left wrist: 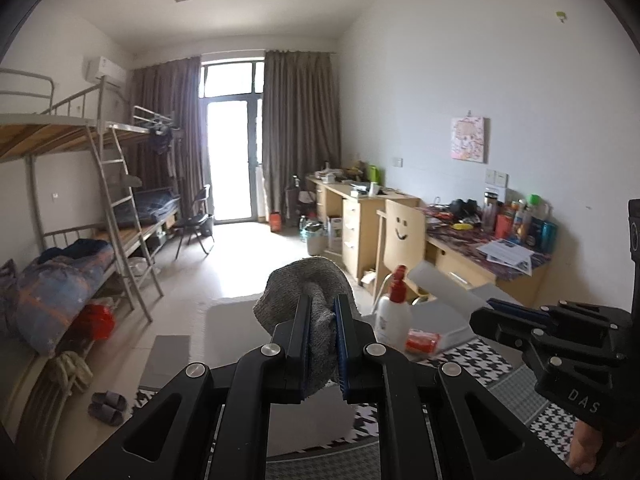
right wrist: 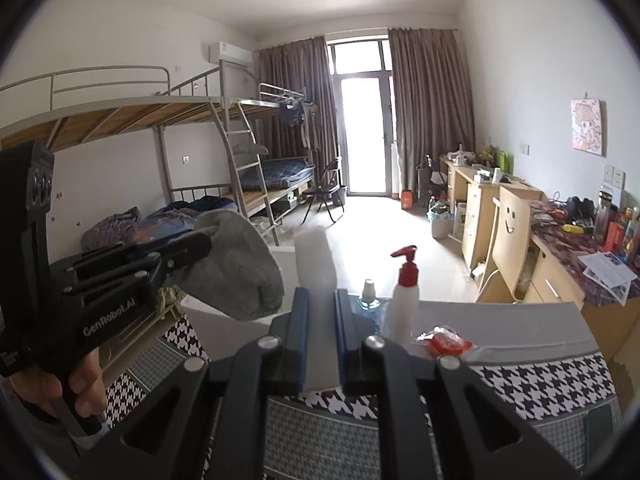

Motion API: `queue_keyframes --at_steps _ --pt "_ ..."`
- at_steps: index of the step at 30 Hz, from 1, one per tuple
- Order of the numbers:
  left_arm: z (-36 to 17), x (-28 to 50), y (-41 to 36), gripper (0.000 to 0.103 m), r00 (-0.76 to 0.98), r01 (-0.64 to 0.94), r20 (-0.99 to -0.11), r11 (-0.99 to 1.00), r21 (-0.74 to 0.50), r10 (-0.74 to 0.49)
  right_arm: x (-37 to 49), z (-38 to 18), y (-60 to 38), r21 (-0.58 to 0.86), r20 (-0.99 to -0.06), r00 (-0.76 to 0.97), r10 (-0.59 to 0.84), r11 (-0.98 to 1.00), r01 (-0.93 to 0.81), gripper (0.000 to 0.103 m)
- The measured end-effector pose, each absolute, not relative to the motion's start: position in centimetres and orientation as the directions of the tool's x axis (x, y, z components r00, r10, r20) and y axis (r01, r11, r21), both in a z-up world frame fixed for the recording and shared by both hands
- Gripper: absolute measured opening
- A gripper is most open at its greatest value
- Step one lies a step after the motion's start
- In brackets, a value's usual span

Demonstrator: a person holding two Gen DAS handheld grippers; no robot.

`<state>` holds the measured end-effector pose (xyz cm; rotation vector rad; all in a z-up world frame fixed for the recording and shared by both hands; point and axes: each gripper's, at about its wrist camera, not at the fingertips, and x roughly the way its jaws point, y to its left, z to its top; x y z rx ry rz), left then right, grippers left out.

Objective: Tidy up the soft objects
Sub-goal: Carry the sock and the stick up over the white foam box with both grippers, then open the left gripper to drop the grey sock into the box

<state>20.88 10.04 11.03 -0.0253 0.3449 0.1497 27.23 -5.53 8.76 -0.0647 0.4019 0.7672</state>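
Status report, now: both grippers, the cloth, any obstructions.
Left gripper shut on grey cloth, held aloft. Right gripper empty, fingers narrowly parted. Pump bottle and red packet stand ahead.

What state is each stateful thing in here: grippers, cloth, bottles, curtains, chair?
Left gripper: jaws shut on the grey cloth.
Grey cloth: bunched, held off the table.
Right gripper: jaws narrowly apart, holding nothing.
White pump bottle: upright, pump on.
Small blue bottle: upright, capped.
Red packet: lying flat.
Curtains: drawn apart.
Smiley chair: upright beside the desk.
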Motion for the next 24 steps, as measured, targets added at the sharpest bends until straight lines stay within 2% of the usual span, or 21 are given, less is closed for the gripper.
queue_keyframes --at_steps 13,24 --pt "10.1 23.6 13.5 0.012 0.893 -0.277 -0.37 0.961 -0.006 0.255 29.3 8.8 -0.6 0.063 -0.425 0.606 0.673 0.69 -0.722 0.015" --pt "7.9 27.4 15.3 0.012 0.848 -0.303 -0.463 0.953 -0.026 0.257 30.6 8.1 1.2 0.06 -0.456 0.587 0.669 0.681 -0.73 0.015"
